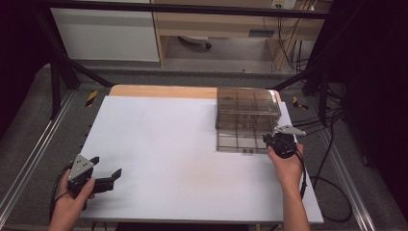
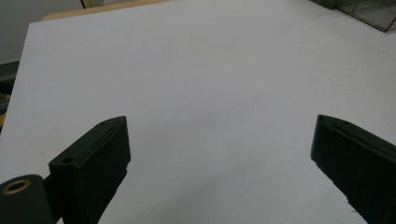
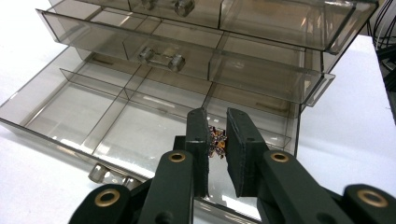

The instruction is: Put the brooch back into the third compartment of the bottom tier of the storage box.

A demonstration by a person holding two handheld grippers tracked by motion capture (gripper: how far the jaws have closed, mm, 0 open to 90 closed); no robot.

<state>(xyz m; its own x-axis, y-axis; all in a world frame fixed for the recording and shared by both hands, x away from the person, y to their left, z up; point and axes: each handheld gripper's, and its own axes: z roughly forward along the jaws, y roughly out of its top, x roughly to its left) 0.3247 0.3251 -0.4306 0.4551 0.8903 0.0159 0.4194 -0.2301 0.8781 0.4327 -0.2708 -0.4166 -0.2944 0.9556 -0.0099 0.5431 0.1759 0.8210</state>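
Small ornament [image 3: 217, 142] pinched in right gripper [image 3: 217, 140] over open drawer [image 3: 70, 109]; left gripper [image 2: 219, 154] spread.

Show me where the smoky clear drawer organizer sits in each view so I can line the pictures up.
High view: drawer organizer upper right of the white sheet, bottom drawer pulled out toward the right gripper.
Left gripper view: its corner at top right.
Right gripper view: it spans the upper frame.
Shared landmark: the white sheet.

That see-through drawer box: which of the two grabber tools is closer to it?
The right. The right gripper is over the drawer box's pulled-out bottom drawer, shut on a small sparkly item. The left gripper is far off, open at the table's near left corner.
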